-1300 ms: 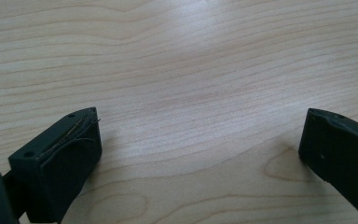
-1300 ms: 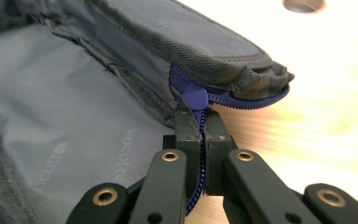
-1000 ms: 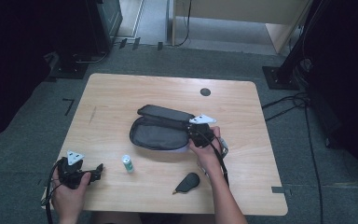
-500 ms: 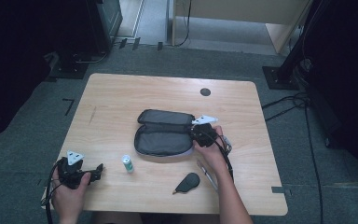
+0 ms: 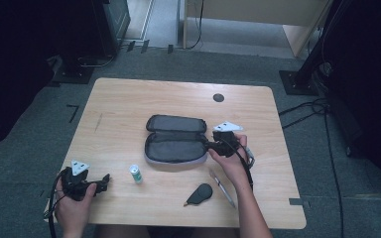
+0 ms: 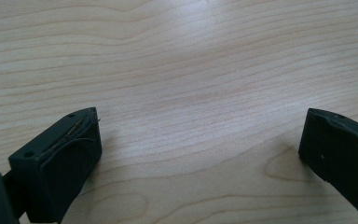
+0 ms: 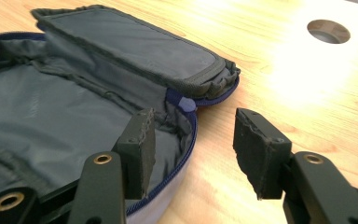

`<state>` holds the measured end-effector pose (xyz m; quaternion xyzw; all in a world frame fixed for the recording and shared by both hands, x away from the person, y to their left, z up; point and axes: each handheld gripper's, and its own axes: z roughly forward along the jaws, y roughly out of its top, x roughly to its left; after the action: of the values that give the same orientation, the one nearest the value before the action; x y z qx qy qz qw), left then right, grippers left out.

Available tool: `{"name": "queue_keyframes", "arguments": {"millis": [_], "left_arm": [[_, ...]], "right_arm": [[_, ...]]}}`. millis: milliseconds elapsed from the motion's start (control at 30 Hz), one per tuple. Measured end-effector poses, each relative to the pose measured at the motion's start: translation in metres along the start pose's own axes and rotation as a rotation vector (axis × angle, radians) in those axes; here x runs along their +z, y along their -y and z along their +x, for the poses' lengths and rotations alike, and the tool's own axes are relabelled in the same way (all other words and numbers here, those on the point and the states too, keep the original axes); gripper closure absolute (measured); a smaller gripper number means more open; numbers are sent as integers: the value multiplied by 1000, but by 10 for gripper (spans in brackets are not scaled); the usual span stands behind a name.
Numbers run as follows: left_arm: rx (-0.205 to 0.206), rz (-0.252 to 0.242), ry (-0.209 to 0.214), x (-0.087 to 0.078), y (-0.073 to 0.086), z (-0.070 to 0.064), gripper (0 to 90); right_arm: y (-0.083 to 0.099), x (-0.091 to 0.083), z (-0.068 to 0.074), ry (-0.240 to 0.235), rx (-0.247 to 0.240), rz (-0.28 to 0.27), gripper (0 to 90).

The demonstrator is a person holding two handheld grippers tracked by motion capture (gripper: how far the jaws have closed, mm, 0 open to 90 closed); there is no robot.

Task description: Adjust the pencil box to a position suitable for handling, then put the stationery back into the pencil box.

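The left claw (image 5: 104,179) sits at the near left corner of the wooden table (image 5: 129,104), held in the person's left hand (image 5: 72,206). Its two black jaws are wide open with nothing between them. In the left gripper view the left claw (image 6: 198,154) shows bare wood between its jaws.

A little to the right stands a small white and green bottle (image 5: 136,174). It is upright and all by itself, between the left claw and the case.

In the middle of the table lies a dark gray zipper case (image 5: 173,139). It is unzipped and spread open flat, with its two halves side by side. The lid half lies farther from the person and the bigger half lies nearer. In the right gripper view the zipper case (image 7: 51,116) shows gray cloth inside and a blue zipper around its edge.

The right claw (image 5: 207,145) is at the right end of the case, held in the right hand (image 5: 230,161). In the right gripper view the right claw (image 7: 193,144) is open. One jaw is over the inside of the case at its rim, and the other jaw is over the table just outside. They pinch nothing.

Nearer the person lie a small black teardrop-shaped thing (image 5: 198,194) and a thin pen (image 5: 222,188), just beside each other. Far back on the right is a round dark hole (image 5: 219,97) in the table.
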<state>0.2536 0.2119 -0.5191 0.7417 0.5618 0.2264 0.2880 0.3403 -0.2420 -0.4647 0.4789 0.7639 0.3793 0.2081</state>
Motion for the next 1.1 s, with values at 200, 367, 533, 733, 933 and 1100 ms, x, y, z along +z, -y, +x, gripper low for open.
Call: {"name": "queue_keyframes", "arguments": {"millis": [200, 367, 533, 733, 933, 1100], "left_arm": [[1, 0, 0, 0, 0, 0, 0], [0, -1, 0, 0, 0, 0, 0], [0, -2, 0, 0, 0, 0, 0], [1, -2, 2, 0, 0, 0, 0], [1, -2, 2, 0, 0, 0, 0], [2, -2, 2, 0, 0, 0, 0]], "right_arm": [[8, -20, 5, 13, 16, -15, 481], [16, -33, 12, 6, 20, -23, 481], [24, -43, 18, 0, 21, -23, 483], [42, -51, 20, -3, 39, -13, 551], [62, -57, 17, -42, 66, 43, 638], [76, -61, 16, -61, 81, 73, 682]]}}
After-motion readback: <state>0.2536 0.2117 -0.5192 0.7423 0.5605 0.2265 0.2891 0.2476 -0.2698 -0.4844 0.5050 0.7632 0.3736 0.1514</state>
